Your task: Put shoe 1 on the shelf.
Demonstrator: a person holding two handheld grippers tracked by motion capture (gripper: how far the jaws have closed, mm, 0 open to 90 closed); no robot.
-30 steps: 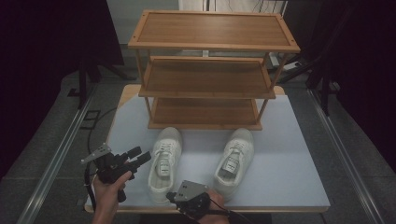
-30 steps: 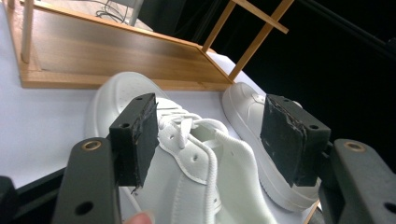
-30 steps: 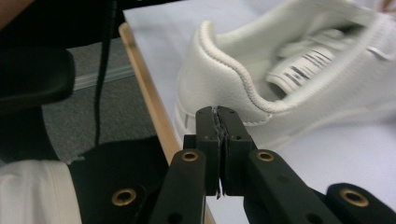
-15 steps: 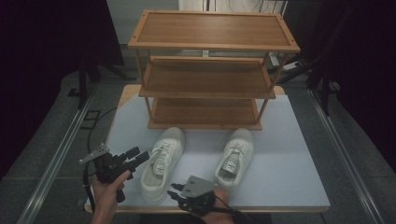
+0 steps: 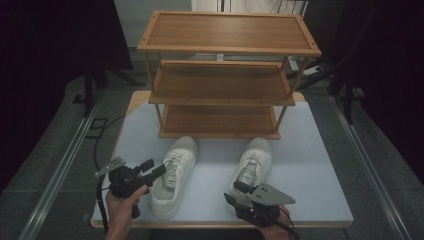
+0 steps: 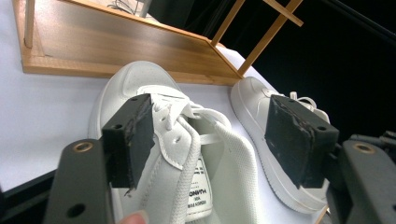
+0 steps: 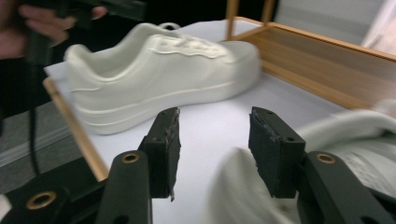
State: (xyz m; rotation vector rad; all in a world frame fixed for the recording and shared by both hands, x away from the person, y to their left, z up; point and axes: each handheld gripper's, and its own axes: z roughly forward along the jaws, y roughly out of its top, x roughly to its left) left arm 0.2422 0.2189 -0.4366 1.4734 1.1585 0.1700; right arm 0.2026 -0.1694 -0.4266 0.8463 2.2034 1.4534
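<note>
The left gripper has its jaws spread wide over the laces and tongue of the left shoe, its pads clear of the fabric on both sides, and they have just been opening a little further. The right gripper sits at the heel of the right shoe, its jaws released and just now opening, with bare table between them and the blurred heel under the right-hand jaw. Both white shoes lie side by side on the white table just in front of the 3-tier wooden rack, toes toward its bottom shelf.
</note>
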